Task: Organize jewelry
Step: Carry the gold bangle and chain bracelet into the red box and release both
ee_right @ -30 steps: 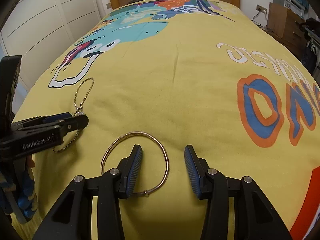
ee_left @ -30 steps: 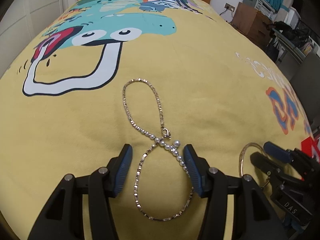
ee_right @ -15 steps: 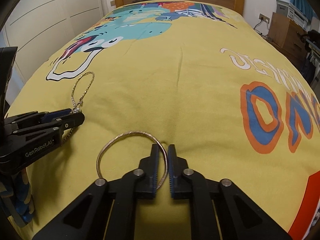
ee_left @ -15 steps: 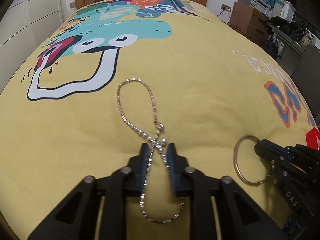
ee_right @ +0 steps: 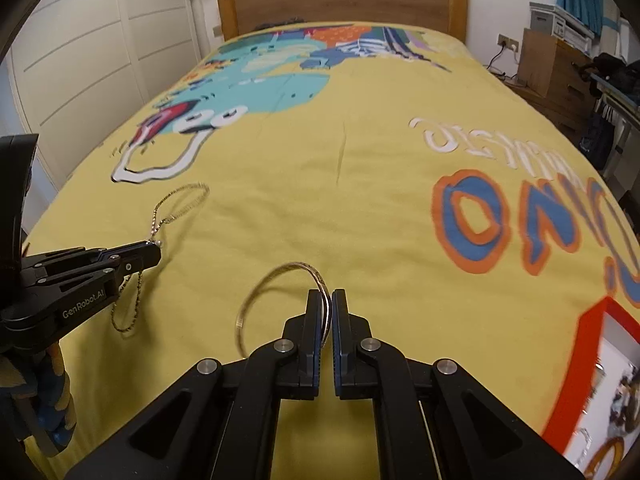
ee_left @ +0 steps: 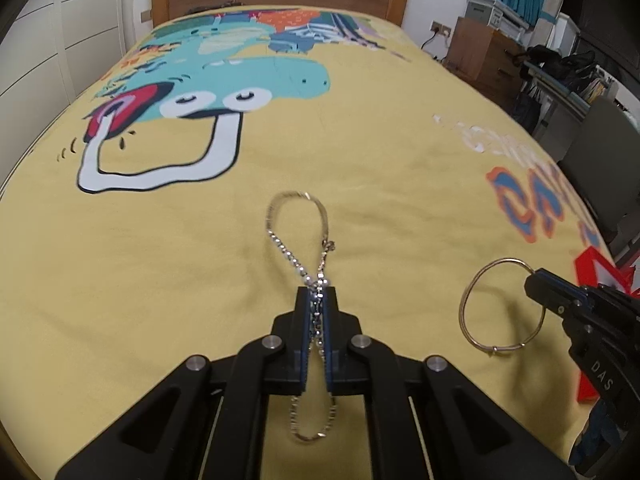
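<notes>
At bottom centre of the left wrist view, the left gripper [ee_left: 317, 300] was clamped tight on the chain [ee_left: 298, 236] at its crossing point. One loop was seen lying ahead on the bedspread [ee_left: 160, 260]; the other hung below the pads. At right of that frame, the bangle [ee_left: 468, 304] was pinched at its top edge by the right gripper [ee_left: 534, 280] and tilted up off the fabric.

In the right wrist view, the right gripper [ee_right: 327, 312] was seen at bottom centre, jaws narrowed onto the bangle [ee_right: 256, 296] rim, ring standing to the left. The left gripper [ee_right: 154, 250] was seen at left edge, with the chain [ee_right: 180, 200] gripped mid-length. A red-framed tray [ee_right: 588, 344] with jewelry was partly seen at lower right. A headboard [ee_right: 340, 0] was seen at top.
</notes>
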`<action>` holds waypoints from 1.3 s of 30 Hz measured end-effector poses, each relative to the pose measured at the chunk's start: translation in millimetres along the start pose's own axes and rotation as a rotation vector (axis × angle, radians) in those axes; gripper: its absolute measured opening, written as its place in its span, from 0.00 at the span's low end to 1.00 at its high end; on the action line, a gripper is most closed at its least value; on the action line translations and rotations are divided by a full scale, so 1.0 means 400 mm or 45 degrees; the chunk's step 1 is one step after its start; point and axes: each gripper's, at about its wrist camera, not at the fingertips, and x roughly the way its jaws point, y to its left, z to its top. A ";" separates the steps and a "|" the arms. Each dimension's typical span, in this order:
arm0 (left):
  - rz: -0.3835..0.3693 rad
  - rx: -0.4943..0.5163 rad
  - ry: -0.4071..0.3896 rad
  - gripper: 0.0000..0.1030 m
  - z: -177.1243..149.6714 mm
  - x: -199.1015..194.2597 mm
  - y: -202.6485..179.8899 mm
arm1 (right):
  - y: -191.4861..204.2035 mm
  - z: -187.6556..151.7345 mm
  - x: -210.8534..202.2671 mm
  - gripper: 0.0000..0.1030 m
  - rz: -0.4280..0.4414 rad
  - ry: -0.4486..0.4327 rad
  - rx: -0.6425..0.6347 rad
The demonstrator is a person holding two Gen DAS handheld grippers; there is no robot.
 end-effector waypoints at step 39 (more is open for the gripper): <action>-0.459 0.376 -0.042 0.05 -0.111 -0.292 -0.668 | -0.364 -0.216 -0.519 0.04 -0.250 -0.168 0.194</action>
